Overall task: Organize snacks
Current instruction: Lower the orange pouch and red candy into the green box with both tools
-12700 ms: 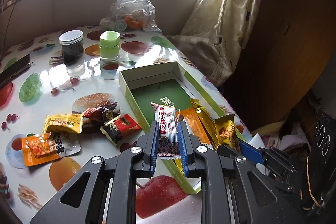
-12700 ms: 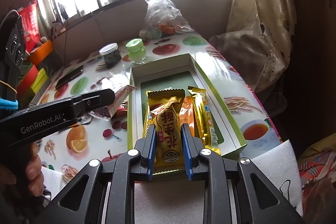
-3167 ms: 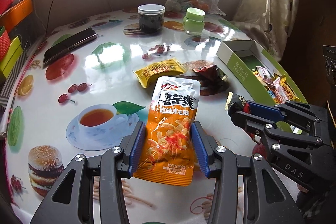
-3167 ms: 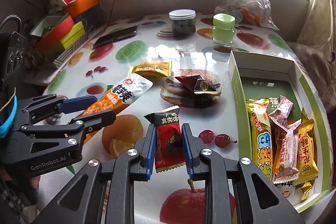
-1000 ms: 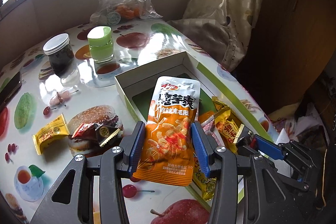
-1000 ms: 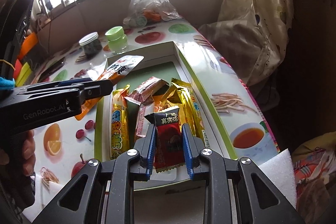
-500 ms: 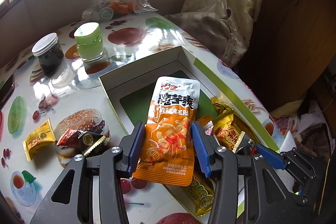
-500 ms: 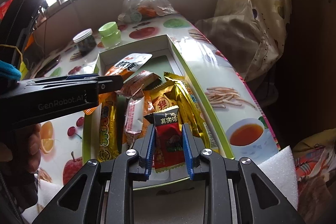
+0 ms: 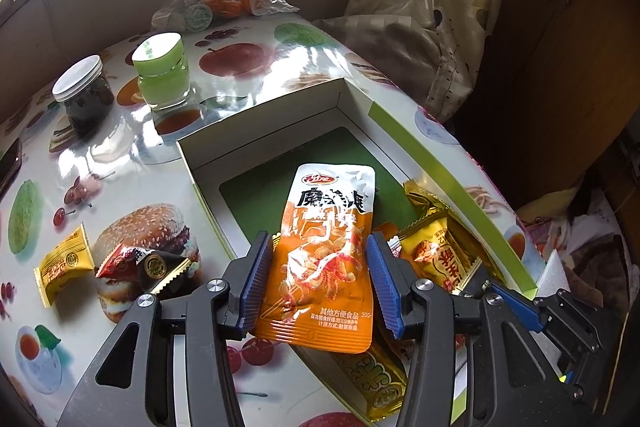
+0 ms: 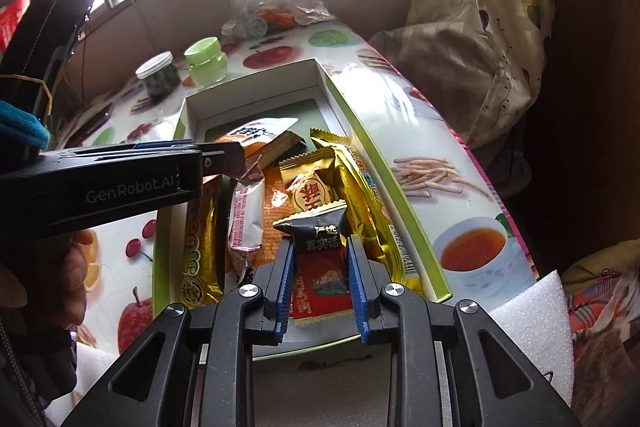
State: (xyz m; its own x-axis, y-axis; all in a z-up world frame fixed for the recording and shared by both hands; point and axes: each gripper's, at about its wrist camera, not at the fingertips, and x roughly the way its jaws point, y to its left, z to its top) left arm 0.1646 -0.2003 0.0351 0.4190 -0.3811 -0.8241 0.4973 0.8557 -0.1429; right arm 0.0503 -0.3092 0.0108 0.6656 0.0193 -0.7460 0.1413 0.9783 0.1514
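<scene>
- The left hand-held gripper [image 9: 320,287] has opened a little since half a second ago: there is now a visible gap between its blue pads and the orange pouch [image 9: 328,259], which was clamped until then.
- The pouch seems to be resting on the snacks piled in the green box [image 9: 448,163], at about 12 o'clock from the jaws, tilted rather than flat.
- The right hand-held gripper [image 10: 320,279] also appears to have eased off; the red-and-black packet [image 10: 320,259] sits between its pads over the box's near end, with narrow gaps at both sides.
- I judge both drops as good as done.
- On the tabletop [image 9: 132,171], at 9 o'clock from the left gripper, a yellow packet [image 9: 64,263] and a dark foil packet [image 9: 148,263] still wait.
</scene>
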